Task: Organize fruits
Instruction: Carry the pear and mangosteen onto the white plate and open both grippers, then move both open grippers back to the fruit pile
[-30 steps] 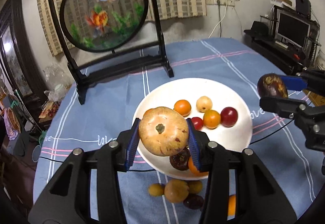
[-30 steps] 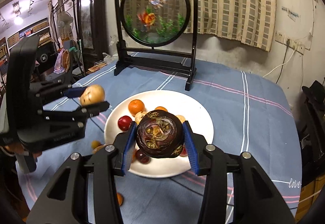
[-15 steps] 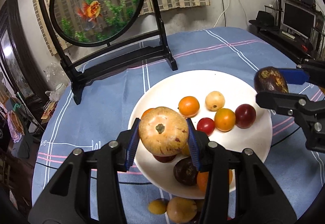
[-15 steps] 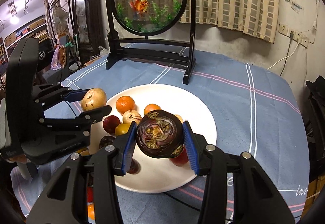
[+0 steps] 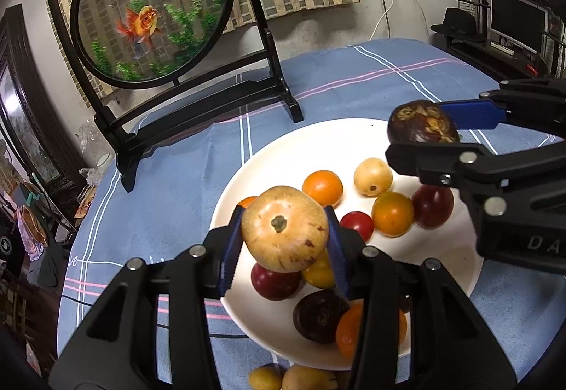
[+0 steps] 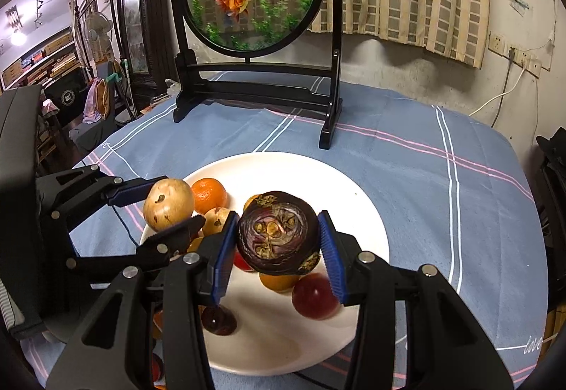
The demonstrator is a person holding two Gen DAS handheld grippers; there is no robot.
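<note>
My left gripper (image 5: 284,241) has its jaws clamped on a tan round fruit (image 5: 286,229), stem scar facing me, held above the near-left part of the white plate (image 5: 283,146). My right gripper (image 6: 277,245) has its jaws gripping a dark purple fruit (image 6: 277,237), held above the middle of the same plate. On the plate lie an orange citrus (image 5: 322,187), a pale yellow fruit (image 5: 373,176), a small red one (image 5: 357,225), an orange-yellow one (image 5: 392,214) and a dark red one (image 5: 432,207). More fruit sits at the plate's near rim, and two yellowish ones (image 5: 265,377) lie on the blue table cloth (image 5: 169,192) just off that rim. Beyond the plate stands a round goldfish screen (image 5: 152,8) in a black frame.
</note>
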